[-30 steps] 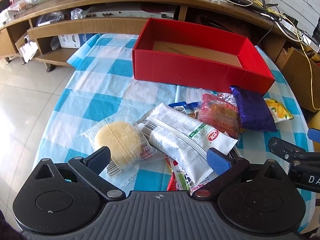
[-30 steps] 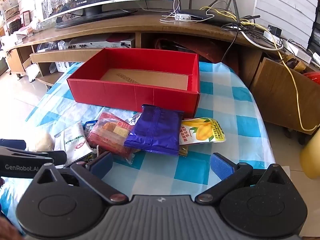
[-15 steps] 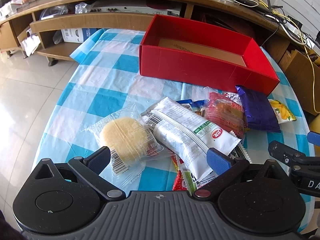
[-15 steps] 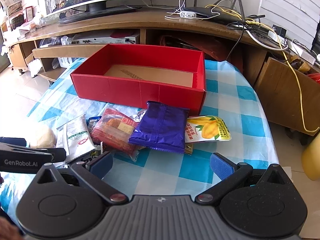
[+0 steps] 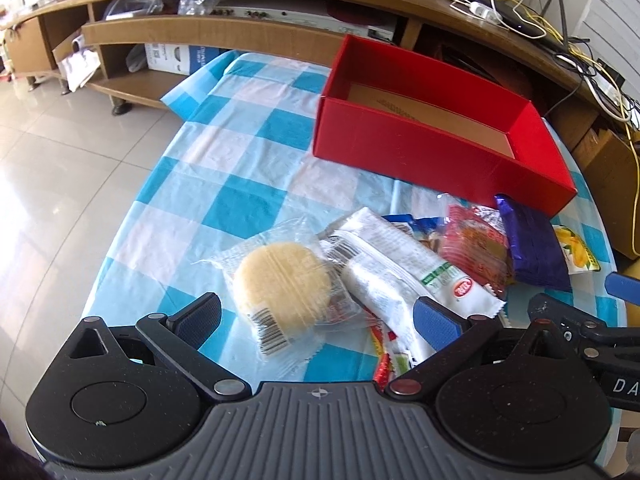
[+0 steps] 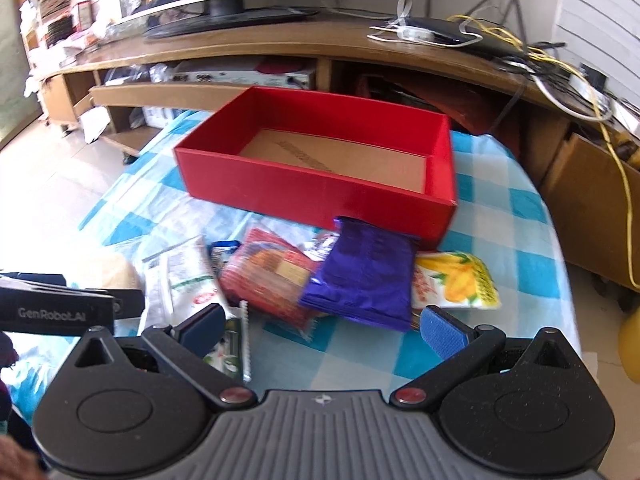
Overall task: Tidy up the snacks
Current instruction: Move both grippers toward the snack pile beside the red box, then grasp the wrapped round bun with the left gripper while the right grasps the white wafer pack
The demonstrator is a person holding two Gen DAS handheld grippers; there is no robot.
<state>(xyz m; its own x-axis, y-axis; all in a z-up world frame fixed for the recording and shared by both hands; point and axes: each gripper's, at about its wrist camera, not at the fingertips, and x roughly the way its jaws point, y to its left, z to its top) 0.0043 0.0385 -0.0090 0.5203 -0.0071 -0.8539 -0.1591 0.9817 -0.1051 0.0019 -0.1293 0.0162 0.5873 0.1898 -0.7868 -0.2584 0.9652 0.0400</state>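
Observation:
An open red box (image 5: 440, 156) (image 6: 320, 196) with a bare cardboard floor stands at the back of the blue-checked table. In front of it lies a heap of snack packets: a round cake in clear wrap (image 5: 282, 280), a white packet (image 5: 404, 268) (image 6: 186, 276), a red packet (image 5: 474, 244) (image 6: 268, 276), a purple packet (image 5: 532, 244) (image 6: 368, 272) and a yellow mango packet (image 5: 576, 248) (image 6: 460, 280). My left gripper (image 5: 316, 318) is open and empty just before the cake. My right gripper (image 6: 320, 328) is open and empty before the purple packet.
A wooden TV bench (image 5: 240, 28) with shelves, boxes and cables (image 6: 540, 64) runs behind the table. The table edge falls to a tiled floor (image 5: 52, 184) at the left. A yellow object (image 6: 630, 344) stands off the table's right edge.
Both grippers have swung their view to the left and moved a little closer to the snack heap. Both stay open and empty. The snacks have not moved.

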